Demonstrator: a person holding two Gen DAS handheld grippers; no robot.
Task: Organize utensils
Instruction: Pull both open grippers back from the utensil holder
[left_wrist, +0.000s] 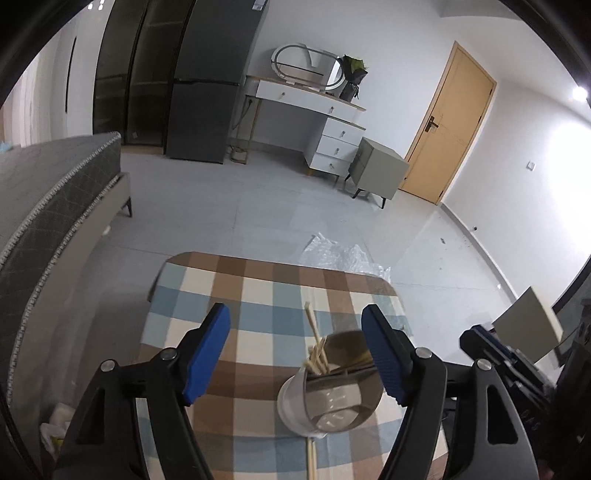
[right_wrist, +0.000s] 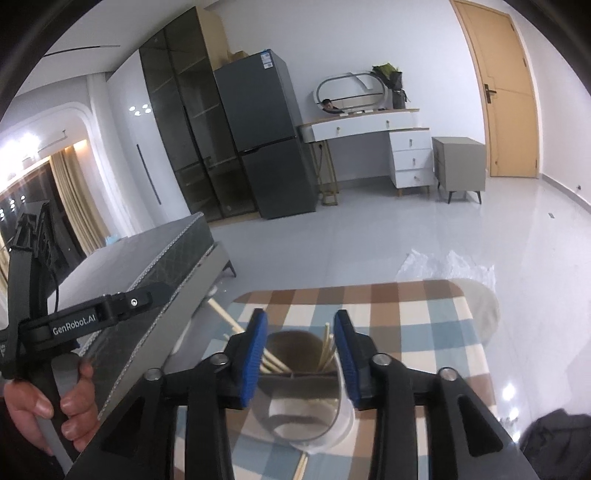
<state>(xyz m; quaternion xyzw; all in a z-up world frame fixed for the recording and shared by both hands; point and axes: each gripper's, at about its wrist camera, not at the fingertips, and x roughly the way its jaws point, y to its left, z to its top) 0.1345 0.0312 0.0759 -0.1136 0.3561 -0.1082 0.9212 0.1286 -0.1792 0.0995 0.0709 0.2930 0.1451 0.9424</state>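
Both tongs stand over a checked tablecloth (left_wrist: 258, 288). Left tongs (left_wrist: 295, 354) gape wide, blue pads clear of everything; a white cup (left_wrist: 295, 406) with a smoky see-through divider sits low between them, close to the right-hand pad, with no contact visible. Pale chopsticks (left_wrist: 316, 343) stand in the cup, leaning away from the tongs. One more chopstick (left_wrist: 312, 458) lies flat on the cloth beneath the cup.

Right tongs (right_wrist: 300, 350) are parted too, with the same cup (right_wrist: 332, 432) between and below the pads; whether they touch the rim is unclear. A hand (right_wrist: 70, 406) at the left edge grips the other tool's handle.
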